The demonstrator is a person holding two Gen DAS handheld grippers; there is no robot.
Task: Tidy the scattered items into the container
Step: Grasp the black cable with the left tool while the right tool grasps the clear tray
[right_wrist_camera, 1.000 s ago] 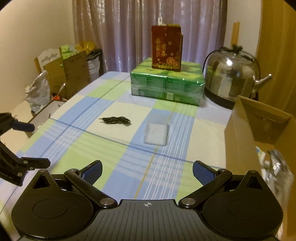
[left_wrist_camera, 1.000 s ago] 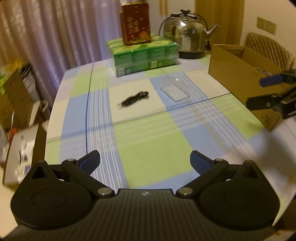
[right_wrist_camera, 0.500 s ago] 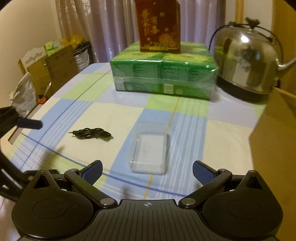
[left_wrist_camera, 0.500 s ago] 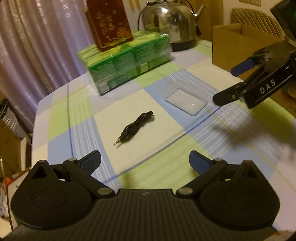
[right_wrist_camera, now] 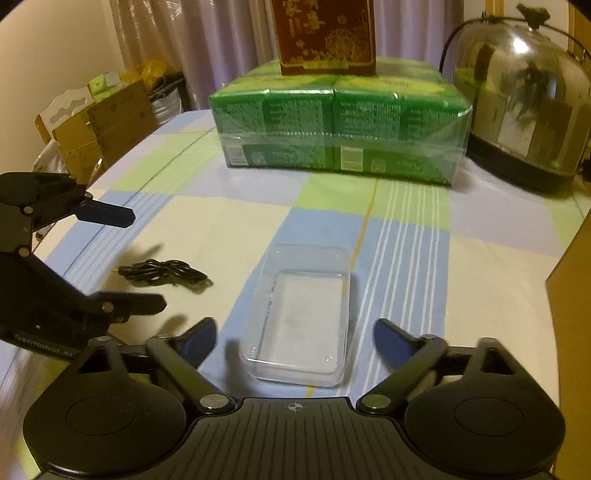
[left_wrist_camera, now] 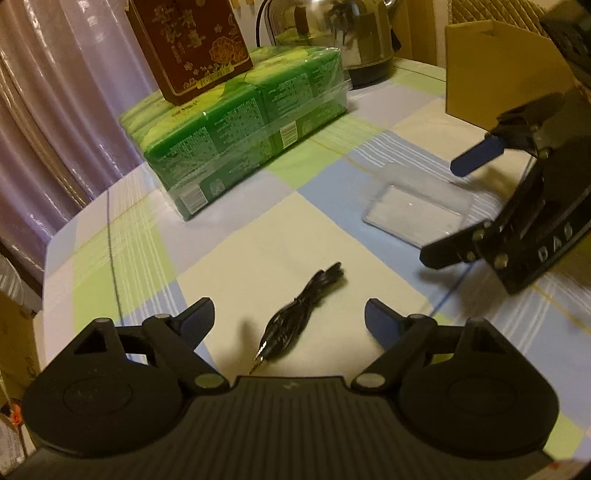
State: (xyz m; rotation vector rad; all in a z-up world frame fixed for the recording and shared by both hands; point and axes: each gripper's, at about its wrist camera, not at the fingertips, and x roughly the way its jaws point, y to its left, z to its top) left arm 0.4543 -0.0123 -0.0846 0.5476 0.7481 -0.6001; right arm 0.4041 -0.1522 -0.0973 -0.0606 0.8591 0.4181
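Jaws spread on both left gripper [left_wrist_camera: 290, 319] and right gripper [right_wrist_camera: 295, 338]; limp, light cable [left_wrist_camera: 301, 314] probably best pinched mid-bundle; rigid, slippery clear tray [right_wrist_camera: 299, 314] by its rim.

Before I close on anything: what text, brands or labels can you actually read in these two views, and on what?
"DAS": on the right gripper body, left wrist view.
"GenRobot.AI", partly blurred: on the left gripper body.
Gold characters on the red box: unreadable.
Print and barcodes on the green pack: too small.

The tablecloth [right_wrist_camera: 229, 236] was checked in pale green, blue and cream; ahead of the claw sat a green wrapped pack [right_wrist_camera: 338, 138], a dark red gold-flowered box [right_wrist_camera: 325, 35], and a black cable [left_wrist_camera: 299, 314]
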